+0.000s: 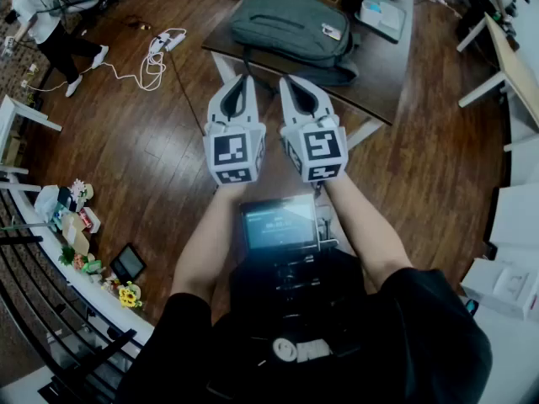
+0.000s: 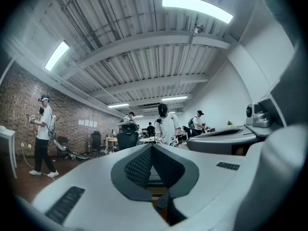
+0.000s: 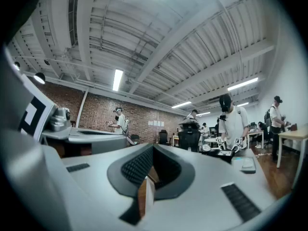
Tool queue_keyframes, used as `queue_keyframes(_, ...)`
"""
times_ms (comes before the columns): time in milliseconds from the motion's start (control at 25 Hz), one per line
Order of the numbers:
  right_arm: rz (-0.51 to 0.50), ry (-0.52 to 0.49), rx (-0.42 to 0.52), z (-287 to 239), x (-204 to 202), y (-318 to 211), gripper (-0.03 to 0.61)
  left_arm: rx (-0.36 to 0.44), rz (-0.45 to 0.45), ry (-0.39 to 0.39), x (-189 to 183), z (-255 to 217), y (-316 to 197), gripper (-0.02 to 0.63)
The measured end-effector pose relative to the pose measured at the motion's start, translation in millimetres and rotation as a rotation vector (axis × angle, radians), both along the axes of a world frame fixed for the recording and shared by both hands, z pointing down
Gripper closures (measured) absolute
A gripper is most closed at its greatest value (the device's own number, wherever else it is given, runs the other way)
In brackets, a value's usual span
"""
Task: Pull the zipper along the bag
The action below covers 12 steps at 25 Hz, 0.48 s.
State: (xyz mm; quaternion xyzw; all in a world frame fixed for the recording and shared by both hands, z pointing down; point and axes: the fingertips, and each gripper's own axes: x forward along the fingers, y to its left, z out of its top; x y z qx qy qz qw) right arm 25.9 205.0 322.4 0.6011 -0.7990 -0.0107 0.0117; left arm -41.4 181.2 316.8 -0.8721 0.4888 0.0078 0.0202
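Left tongs (image 1: 239,80) and right tongs (image 1: 291,82), closed, empty, hover short of the bag (image 1: 290,25).

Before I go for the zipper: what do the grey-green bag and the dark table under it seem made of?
Grey-green soft backpack: likely woven fabric, matte; it sags and creases, no shine. Dark brown rectangular table: probably wood or veneer, smooth with faint sheen; grain unclear.

Bright ceiling lights (image 2: 197,7), warped, possibly blurred edges
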Motion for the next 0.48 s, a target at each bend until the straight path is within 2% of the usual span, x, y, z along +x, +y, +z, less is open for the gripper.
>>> queue_keyframes(480, -0.014, 0.010, 0.027, -3.6, -8.3, -32.9, 0.566, 0.014, 0.003, -0.008, 0.8, -0.4, -25.7, 0.615)
